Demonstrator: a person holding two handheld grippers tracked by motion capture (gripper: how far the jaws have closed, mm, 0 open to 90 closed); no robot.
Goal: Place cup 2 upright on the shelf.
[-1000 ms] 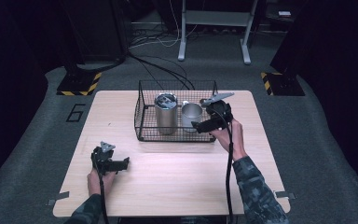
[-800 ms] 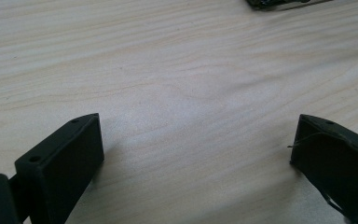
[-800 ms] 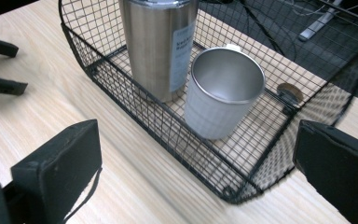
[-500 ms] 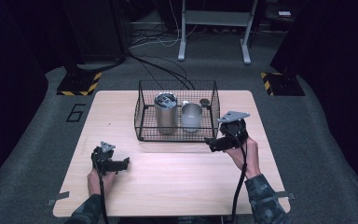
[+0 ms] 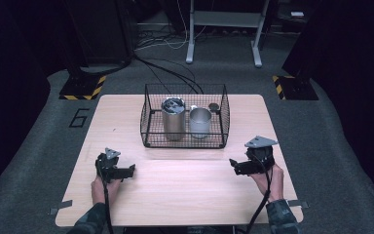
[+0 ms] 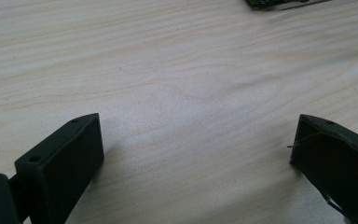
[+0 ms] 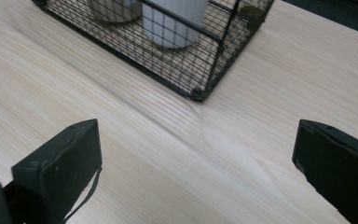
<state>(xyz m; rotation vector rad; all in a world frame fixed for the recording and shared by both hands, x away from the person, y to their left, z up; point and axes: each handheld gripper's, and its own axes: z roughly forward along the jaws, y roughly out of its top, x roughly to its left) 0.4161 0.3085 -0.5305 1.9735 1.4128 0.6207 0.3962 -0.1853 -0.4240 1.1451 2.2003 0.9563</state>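
Two tumblers (image 5: 174, 118) mesh-veiled in basket (image 5: 185, 142), small dark item (image 5: 214, 106) unclear

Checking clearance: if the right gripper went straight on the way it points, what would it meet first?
Probably the near corner of the wire basket: the right gripper, jaws open, aims at it over bare table. Depth is unclear.

place: lab or recording studio | signs: dark curtains around, grey carpet (image 5: 39, 146), hazard-striped foot plates (image 5: 83, 90), loose cables (image 5: 165, 68) and a metal stand (image 5: 224, 29) beyond the wooden table (image 5: 185, 195)
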